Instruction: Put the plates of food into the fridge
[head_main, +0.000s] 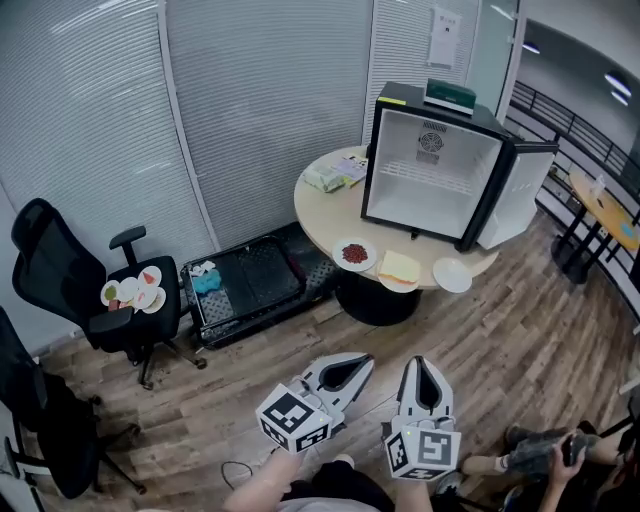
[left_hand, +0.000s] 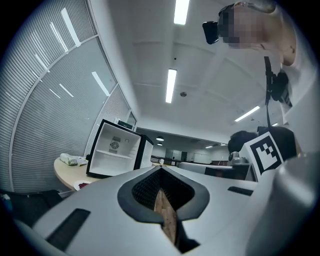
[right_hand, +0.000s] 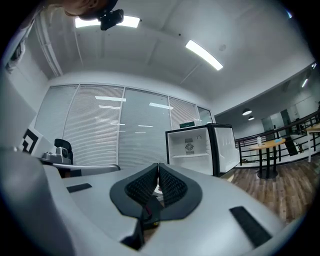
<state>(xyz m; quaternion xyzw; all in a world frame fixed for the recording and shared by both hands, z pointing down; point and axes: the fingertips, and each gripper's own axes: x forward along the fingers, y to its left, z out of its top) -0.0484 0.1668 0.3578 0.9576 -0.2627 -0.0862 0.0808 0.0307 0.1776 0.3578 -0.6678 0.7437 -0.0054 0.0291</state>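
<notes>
A small black fridge (head_main: 432, 170) stands on the round table (head_main: 318, 212) with its door (head_main: 515, 195) swung open to the right and its white inside showing. In front of it lie a plate of red food (head_main: 353, 253), a plate with a sandwich (head_main: 399, 270) and a bare white plate (head_main: 452, 275). More plates of food (head_main: 133, 292) rest on the seat of a black chair at the left. My left gripper (head_main: 362, 361) and right gripper (head_main: 421, 362) hang side by side above the wood floor, short of the table, both shut and holding nothing. The fridge (left_hand: 116, 149) (right_hand: 192, 148) shows ahead in both gripper views.
A black floor tray (head_main: 245, 285) with a blue cloth lies between chair and table. A second dark chair (head_main: 50, 430) stands at the lower left. A person's legs (head_main: 540, 450) are at the lower right. A wrapped packet (head_main: 325, 178) lies on the table, and a green box (head_main: 450, 95) sits on the fridge.
</notes>
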